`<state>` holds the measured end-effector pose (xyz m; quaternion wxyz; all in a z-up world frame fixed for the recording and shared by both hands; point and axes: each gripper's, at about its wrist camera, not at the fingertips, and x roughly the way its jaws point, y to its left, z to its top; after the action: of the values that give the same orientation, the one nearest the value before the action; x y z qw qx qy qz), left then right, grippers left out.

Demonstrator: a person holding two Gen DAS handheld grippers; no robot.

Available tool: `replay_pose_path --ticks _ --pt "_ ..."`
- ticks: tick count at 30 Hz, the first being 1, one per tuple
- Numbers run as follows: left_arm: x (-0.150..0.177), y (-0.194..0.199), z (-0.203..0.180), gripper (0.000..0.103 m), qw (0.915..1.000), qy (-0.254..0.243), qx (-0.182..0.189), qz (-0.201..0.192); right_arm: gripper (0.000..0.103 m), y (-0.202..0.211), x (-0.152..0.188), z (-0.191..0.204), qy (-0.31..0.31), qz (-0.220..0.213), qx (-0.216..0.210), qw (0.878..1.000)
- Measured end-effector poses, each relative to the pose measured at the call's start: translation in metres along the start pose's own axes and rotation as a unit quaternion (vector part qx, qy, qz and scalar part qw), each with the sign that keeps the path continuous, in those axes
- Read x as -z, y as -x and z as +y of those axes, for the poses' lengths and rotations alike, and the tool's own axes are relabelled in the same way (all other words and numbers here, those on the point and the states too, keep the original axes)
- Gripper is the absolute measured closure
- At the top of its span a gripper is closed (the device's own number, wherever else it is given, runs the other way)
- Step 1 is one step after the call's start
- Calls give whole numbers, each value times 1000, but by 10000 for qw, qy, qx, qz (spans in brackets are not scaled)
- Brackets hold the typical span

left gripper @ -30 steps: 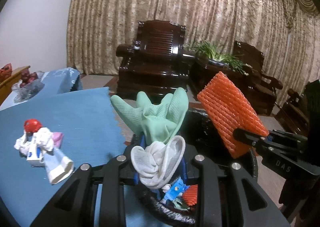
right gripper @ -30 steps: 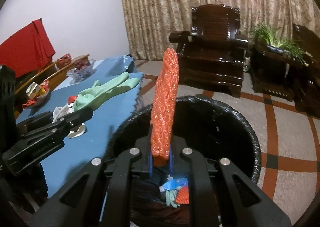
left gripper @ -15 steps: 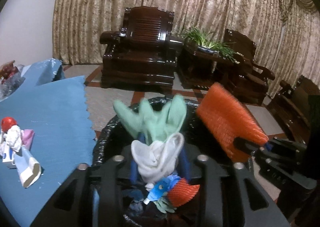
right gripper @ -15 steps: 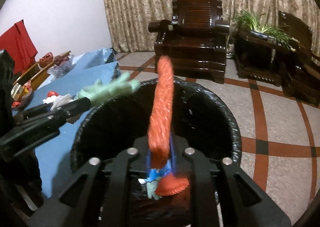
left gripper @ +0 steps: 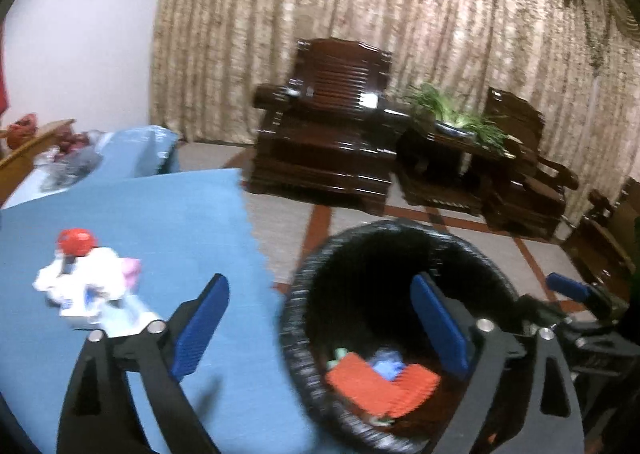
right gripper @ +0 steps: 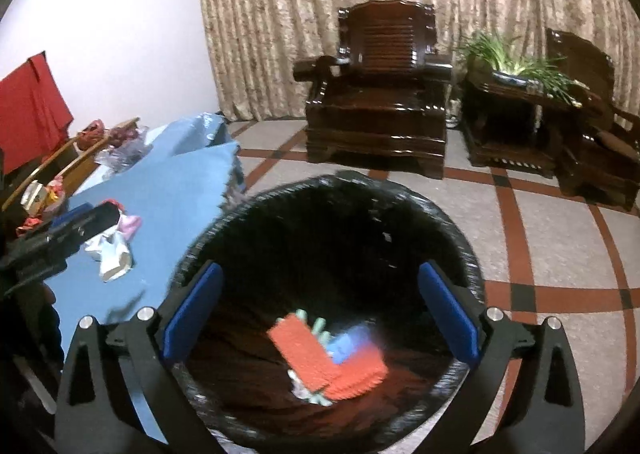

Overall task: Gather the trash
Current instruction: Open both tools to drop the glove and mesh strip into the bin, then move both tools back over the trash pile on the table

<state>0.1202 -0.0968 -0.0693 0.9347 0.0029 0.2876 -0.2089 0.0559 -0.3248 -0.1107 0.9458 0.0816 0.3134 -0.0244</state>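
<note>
A curtained sitting room with dark wooden chairs lies behind a black-lined bin (right gripper: 332,190). The orange pads (right gripper: 320,358) and green glove, held half a second ago, now lie in the bin's bottom. Both left tool (left gripper: 320,328) and right tool (right gripper: 320,312) gape wide, empty. Beside the bin, crumpled wrappers (left gripper: 92,286) remain on the blue tabletop (left gripper: 160,222).

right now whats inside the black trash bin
In the trash bin: two orange textured pads, overlapping, a blue scrap and pale green bits poking out beneath. Anything under the pads is covered.
</note>
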Motion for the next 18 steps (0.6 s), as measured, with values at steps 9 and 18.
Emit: replay_pose_path --ticks 9,18 --pt "15 61 85 9 9947 350 -949 -199 6 -14 -16 75 397 -41 -659 9970" --pt "26 92 160 9 9818 772 -1706 -332 6 -42 -26 151 815 16 -1172 9898"
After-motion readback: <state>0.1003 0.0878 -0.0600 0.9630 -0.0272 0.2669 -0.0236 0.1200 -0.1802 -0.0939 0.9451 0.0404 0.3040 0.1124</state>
